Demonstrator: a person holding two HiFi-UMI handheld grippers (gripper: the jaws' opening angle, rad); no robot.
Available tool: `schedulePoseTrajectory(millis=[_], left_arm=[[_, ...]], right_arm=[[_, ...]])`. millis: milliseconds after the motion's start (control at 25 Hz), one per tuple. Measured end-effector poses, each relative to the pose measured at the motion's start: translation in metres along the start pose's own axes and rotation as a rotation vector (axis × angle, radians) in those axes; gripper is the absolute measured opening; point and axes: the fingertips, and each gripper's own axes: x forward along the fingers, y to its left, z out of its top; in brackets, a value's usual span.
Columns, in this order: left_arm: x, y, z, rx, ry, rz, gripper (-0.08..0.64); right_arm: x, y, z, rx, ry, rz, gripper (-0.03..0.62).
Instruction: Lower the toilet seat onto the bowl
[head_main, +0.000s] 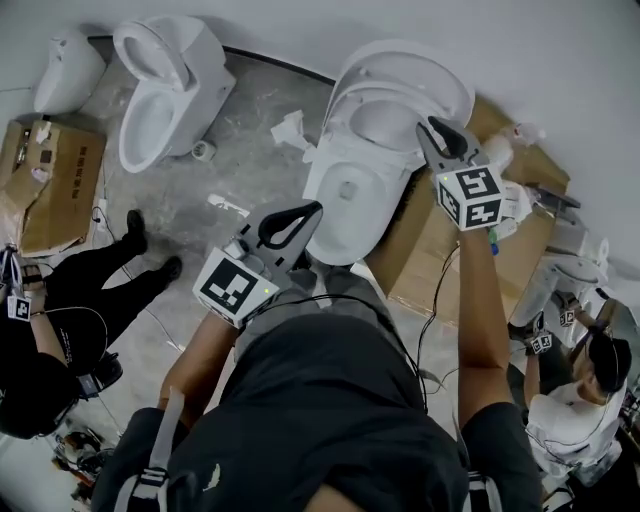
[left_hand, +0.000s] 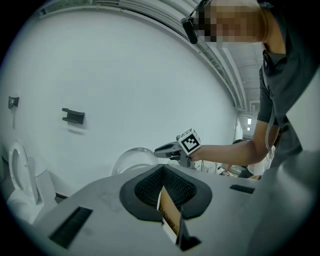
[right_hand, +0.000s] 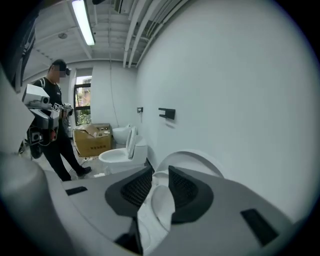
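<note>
A white toilet bowl (head_main: 345, 200) stands in front of me in the head view. Its seat (head_main: 372, 100) is raised and leans back against the upright lid (head_main: 445, 70). My right gripper (head_main: 432, 125) hovers by the right side of the raised seat. In the right gripper view its jaws (right_hand: 159, 172) stand slightly apart; the seat (right_hand: 162, 202) and lid (right_hand: 200, 159) show beyond them, untouched. My left gripper (head_main: 312, 208) is lower, by the bowl's left front edge. Its jaw tips (left_hand: 163, 170) meet with nothing between them.
A second toilet (head_main: 165, 90) and a third (head_main: 65, 65) stand at the back left by the wall. Cardboard boxes lie at the left (head_main: 50, 180) and under the right side of my toilet (head_main: 440, 250). People stand at the left (head_main: 60, 320) and lower right (head_main: 570, 400).
</note>
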Motion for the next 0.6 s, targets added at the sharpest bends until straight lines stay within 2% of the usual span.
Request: schedulePoseTrajectory(millis=[40,320,480,600], left_arm=[[0.001,0.004,-0.002,-0.007,0.004,0.010,0.005],[0.002,0.016,-0.021,-0.047,0.037,0.060,0.005],[0.004,0.022,-0.029,-0.064,0.055,0.079,0.005],[0.004,0.029,-0.034,-0.059,0.080,0.106,0.006]], right_arm=[[0.010,-0.007,-0.004,-0.009,0.012,-0.002,0.099],[0.075,-0.052,-0.045,-0.087,0.114,-0.038,0.145],[0.103,-0.064,-0.072,-0.132,0.182,-0.034,0.149],[0.114,-0.074,-0.079,-0.169,0.183,-0.068,0.149]])
